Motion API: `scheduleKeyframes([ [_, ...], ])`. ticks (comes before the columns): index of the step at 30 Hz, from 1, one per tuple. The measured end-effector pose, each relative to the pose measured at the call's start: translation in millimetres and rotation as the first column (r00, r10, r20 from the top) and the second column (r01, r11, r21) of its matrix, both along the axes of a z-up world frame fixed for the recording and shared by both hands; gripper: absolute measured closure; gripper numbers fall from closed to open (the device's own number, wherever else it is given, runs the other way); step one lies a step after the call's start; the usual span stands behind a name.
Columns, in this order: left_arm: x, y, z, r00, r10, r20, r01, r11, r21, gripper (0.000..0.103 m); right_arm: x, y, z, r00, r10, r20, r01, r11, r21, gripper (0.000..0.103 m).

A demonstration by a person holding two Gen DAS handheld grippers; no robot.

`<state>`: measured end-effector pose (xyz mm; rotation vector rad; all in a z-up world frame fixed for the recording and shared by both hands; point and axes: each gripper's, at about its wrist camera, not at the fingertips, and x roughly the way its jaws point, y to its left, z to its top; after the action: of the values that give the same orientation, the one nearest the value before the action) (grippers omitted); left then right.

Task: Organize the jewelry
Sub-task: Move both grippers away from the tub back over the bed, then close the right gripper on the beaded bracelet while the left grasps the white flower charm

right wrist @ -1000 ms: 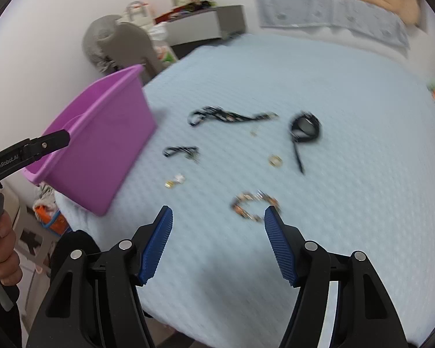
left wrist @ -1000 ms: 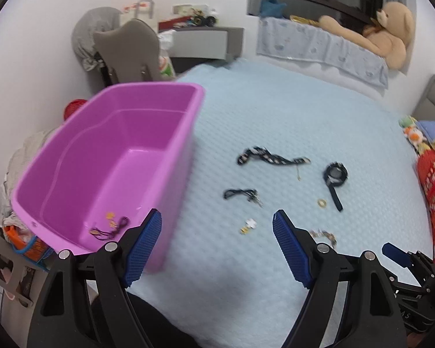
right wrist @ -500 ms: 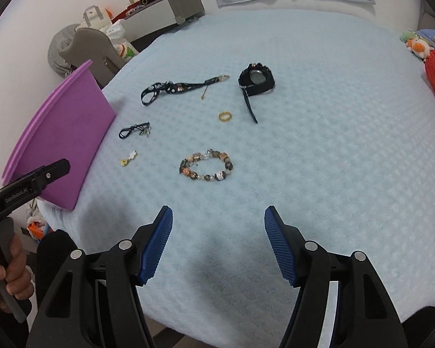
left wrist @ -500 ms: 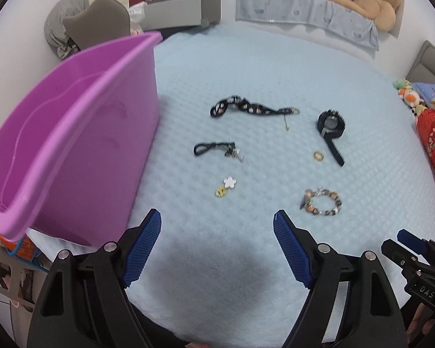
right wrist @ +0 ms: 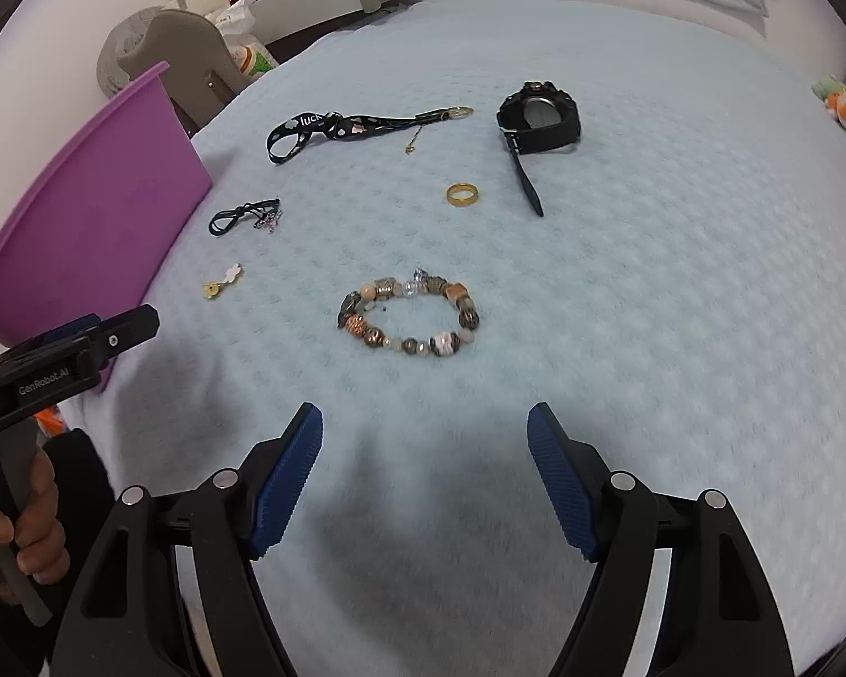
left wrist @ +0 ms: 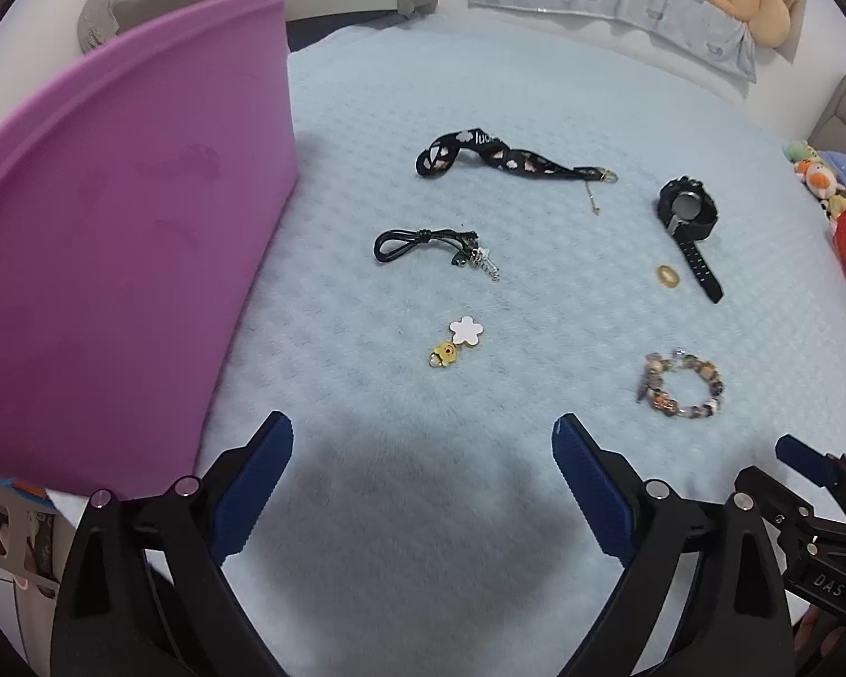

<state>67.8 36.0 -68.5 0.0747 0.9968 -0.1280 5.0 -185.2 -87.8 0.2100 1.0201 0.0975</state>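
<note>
- left gripper [left wrist: 422, 440]: jaws wide apart, just been opening further, nothing between the pads; it hangs over bare blue bedspread [left wrist: 536, 84].
- right gripper [right wrist: 424, 429]: jaws well apart, just been opening, empty; the beaded bracelet [right wrist: 410, 317] lies on the bedspread ahead of the fingertips, not touched.
- flower charm [left wrist: 458, 339]: flat on the bedspread, ahead of the left gripper.
- black cord [left wrist: 423, 241] and printed strap [left wrist: 507, 158]: farther off, apart from each other.
- black watch [right wrist: 538, 124]: beyond the gold ring [right wrist: 462, 194], ring near its strap.
- purple bin [left wrist: 113, 237]: on the bed's left edge, interior hidden.
- a hand [right wrist: 22, 530] grips the left gripper's handle.
</note>
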Motion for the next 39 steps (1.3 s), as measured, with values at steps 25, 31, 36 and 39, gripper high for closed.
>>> scheduleKeyframes([
  [25, 58.2, -17.5, -56.7, 0.999, -0.028, -0.031, 0.028, 0.999, 0.019, 0.007, 63.9, 19.1, -34.1, 0.999, 0.041, -0.019, -0.042, 0.997, -0.064, 0.024],
  [31, 65.4, -17.6, -58.3, 1.0, -0.02, -0.019, 0.02, 1.0, 0.009, 0.006, 69.5, 33.3, -41.7, 0.997, 0.076, 0.008, -0.074, 0.985, -0.153, 0.017],
  [36, 69.9, -19.5, -57.9, 1.0, -0.014, 0.007, 0.014, 1.0, 0.011, 0.006, 73.6, 34.1, -45.0, 0.997, 0.073, 0.035, -0.066, 0.984, -0.167, 0.016],
  [39, 70.7, -19.8, -57.2, 1.0, -0.003, 0.015, 0.003, 1.0, 0.008, 0.005, 74.2, 38.3, -46.3, 0.996, 0.072, 0.043, -0.062, 0.979, -0.195, 0.016],
])
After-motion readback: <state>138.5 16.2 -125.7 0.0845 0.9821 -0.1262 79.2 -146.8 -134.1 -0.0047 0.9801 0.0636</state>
